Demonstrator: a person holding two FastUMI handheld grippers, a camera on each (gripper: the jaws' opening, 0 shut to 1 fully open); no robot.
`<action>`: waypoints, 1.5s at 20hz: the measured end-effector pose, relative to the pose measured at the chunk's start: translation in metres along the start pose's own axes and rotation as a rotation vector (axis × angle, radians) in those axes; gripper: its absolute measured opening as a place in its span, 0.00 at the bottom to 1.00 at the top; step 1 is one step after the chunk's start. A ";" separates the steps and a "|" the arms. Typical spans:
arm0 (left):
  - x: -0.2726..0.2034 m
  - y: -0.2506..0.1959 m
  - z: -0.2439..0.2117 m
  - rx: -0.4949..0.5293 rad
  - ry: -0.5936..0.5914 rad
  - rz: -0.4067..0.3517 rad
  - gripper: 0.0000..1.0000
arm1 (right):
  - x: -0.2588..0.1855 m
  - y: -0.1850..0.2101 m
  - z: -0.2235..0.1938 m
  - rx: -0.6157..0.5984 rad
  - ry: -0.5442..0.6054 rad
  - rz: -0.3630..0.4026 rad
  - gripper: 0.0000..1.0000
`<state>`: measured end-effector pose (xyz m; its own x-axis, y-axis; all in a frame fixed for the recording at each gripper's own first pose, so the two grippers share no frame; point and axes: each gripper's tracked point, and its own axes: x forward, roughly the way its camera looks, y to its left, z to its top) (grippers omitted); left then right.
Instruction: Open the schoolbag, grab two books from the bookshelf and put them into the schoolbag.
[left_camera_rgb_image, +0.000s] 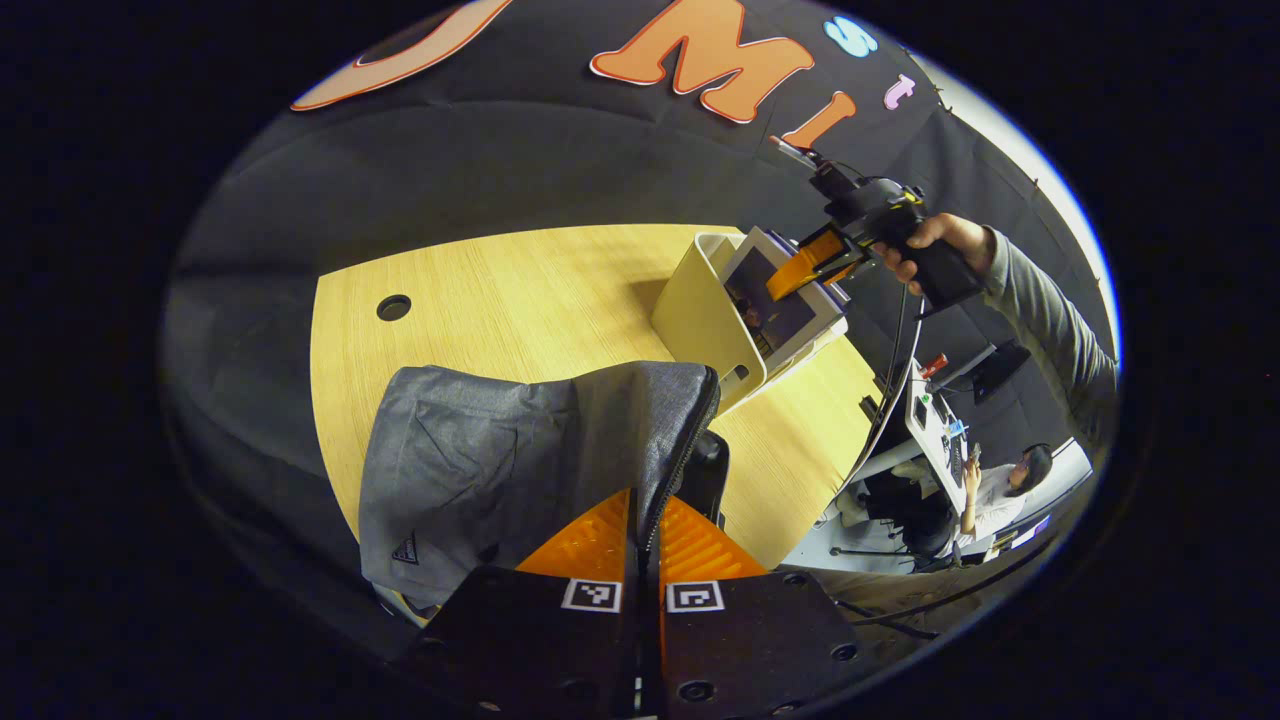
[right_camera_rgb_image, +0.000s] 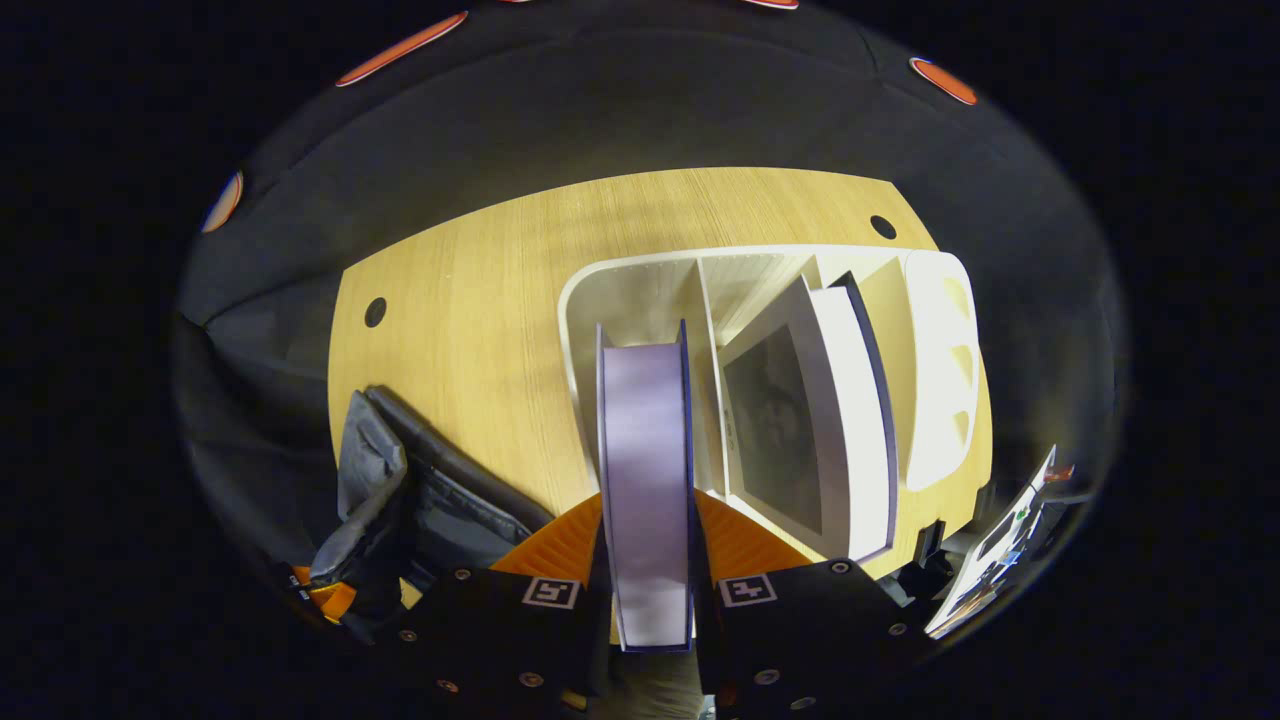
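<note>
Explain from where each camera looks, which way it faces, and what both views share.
Left gripper view: rides on the left gripper, low at the table's near edge, facing across it; its fingers are closed on the bag's zipper edge. A hand and sleeve hold the right gripper at the shelf.
Right gripper view: rides on the right gripper, above the shelf, facing down; its fingers clamp a book.
Shared: table, shelf, bag.

The right gripper (right_camera_rgb_image: 648, 545) clamps a book (right_camera_rgb_image: 646, 480) between its fingers above the white bookshelf (right_camera_rgb_image: 935, 350) near the desk's (right_camera_rgb_image: 470, 300) right edge; the grey schoolbag (right_camera_rgb_image: 400, 500) sits at the near-left corner.
</note>
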<state>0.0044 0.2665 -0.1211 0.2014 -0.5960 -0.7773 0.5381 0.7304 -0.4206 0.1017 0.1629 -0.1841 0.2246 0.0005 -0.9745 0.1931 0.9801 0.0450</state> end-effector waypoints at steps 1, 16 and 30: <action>0.001 -0.001 -0.001 0.007 0.001 -0.001 0.02 | -0.007 -0.001 -0.004 -0.010 -0.010 0.007 0.36; 0.019 -0.014 -0.014 -0.007 0.024 0.004 0.02 | -0.058 -0.048 -0.126 0.072 -0.057 0.082 0.35; 0.029 -0.026 0.001 -0.042 -0.003 -0.009 0.02 | -0.108 -0.041 -0.167 0.288 -0.167 0.375 0.33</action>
<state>-0.0030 0.2303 -0.1323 0.1993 -0.6034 -0.7722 0.5050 0.7385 -0.4467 -0.0902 0.1557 -0.1179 0.4746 0.2873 -0.8320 0.3206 0.8239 0.4673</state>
